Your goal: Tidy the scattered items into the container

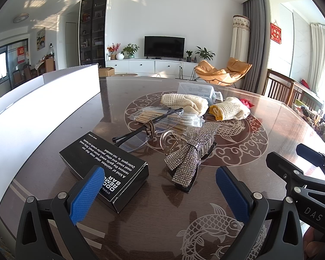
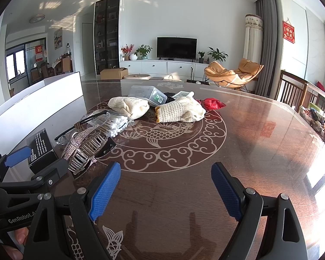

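Note:
My left gripper (image 1: 160,182) is open just above the table; the near end of a black printed box (image 1: 104,164) lies by its left pad, not clamped. A rhinestone bow hair clip (image 1: 190,151) rests just ahead between the jaws. Behind them are clear glasses (image 1: 138,130), a cotton swab pack (image 1: 162,117), two cream waffle cloths (image 1: 184,104) and a clear plastic box (image 1: 197,90). My right gripper (image 2: 165,182) is open over bare table, right of the hair clip (image 2: 86,149) and black box (image 2: 40,149). The white container (image 1: 43,108) stands at the left.
A red packet (image 2: 212,104) lies behind the right cloth (image 2: 179,110). The dark patterned table (image 2: 249,151) stretches to the right, with wooden chairs (image 2: 292,88) and clutter (image 2: 318,117) at its far right edge. The container's wall (image 2: 32,108) bounds the left side.

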Demonstrator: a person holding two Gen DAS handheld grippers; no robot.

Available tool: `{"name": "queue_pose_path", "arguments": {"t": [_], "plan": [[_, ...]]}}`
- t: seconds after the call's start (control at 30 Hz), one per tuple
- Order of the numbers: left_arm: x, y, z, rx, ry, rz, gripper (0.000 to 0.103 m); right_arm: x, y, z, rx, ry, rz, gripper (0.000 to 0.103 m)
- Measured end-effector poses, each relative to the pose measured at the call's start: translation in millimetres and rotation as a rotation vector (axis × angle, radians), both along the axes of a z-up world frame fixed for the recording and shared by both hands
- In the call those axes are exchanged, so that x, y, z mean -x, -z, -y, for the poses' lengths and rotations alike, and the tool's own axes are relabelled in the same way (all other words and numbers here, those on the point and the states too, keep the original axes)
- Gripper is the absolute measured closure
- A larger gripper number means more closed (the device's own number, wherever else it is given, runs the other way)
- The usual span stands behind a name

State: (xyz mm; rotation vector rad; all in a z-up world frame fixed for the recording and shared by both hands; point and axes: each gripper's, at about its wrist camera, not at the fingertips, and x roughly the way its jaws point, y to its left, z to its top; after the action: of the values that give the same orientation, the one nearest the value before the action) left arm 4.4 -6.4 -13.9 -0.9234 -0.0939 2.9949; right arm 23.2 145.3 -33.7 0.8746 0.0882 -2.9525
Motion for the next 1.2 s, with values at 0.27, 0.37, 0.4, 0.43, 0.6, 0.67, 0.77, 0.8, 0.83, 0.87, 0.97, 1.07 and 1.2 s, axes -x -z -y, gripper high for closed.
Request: {"name": "queue_pose_path", "arguments": {"t": [0.27, 0.37, 0.4, 0.43, 0.6, 0.67, 0.77, 0.8, 0.83, 0.87, 0.97, 1.07, 1.2], "plan": [[0.0, -0.2, 0.5, -0.001, 0.004, 0.003, 0.000, 0.4, 0.0, -0.1, 0.000, 0.000, 0.002, 0.017], [-0.4, -1.9, 7.2, -0.011, 0.001, 0.032, 0.000, 1.3, 1.2, -1.0, 0.002, 0.001, 0.009, 0.017], [-2.7, -2.6, 11.0, -0.011, 0.001, 0.039, 0.000, 1.5, 1.5, -1.7, 0.005, 0.001, 0.010, 0.017], [-6.2, -3.1, 15.3, -0.007, 0.000, 0.044, 0.000, 1.7, 1.7, -2.4, 0.009, 0.002, 0.011, 0.017], [-26.9, -0.3, 45.2, 0.007, -0.041, 0.086, 0.000, -0.1, 0.9, -7.4, 0.036, 0.003, 0.001, 0.017], [-29.2, 2.6, 59.3, -0.011, -0.075, 0.122, 0.000, 0.1, 0.7, -10.3, 0.052, 0.005, -0.001, 0.017], [-23.4, 3.7, 78.9, -0.078, -0.126, 0.176, 0.000, 0.6, 0.4, -14.9, 0.079, 0.006, 0.000, 0.017], [-20.3, 2.2, 83.6, -0.103, -0.141, 0.182, 0.000, 0.6, 0.4, -15.8, 0.085, 0.006, 0.000, 0.017], [-16.7, -0.1, 86.5, -0.122, -0.154, 0.185, 0.000, 0.6, 0.3, -16.5, 0.089, 0.006, 0.000, 0.017], [-12.3, -2.8, 87.4, -0.134, -0.163, 0.188, 0.000, 0.7, 0.0, -16.9, 0.092, 0.006, 0.000, 0.017], [6.2, -9.7, 78.7, -0.126, -0.171, 0.206, 0.000, 0.8, -0.2, -17.2, 0.095, 0.005, 0.001, 0.017], [30.7, -14.8, 66.9, -0.106, -0.214, 0.233, 0.000, 0.8, 0.0, -17.8, 0.099, 0.004, 0.001, 0.017], [66.3, -8.6, 67.0, -0.105, -0.358, 0.308, 0.000, 1.1, 0.1, -19.9, 0.112, 0.002, 0.000, 0.017]]}}
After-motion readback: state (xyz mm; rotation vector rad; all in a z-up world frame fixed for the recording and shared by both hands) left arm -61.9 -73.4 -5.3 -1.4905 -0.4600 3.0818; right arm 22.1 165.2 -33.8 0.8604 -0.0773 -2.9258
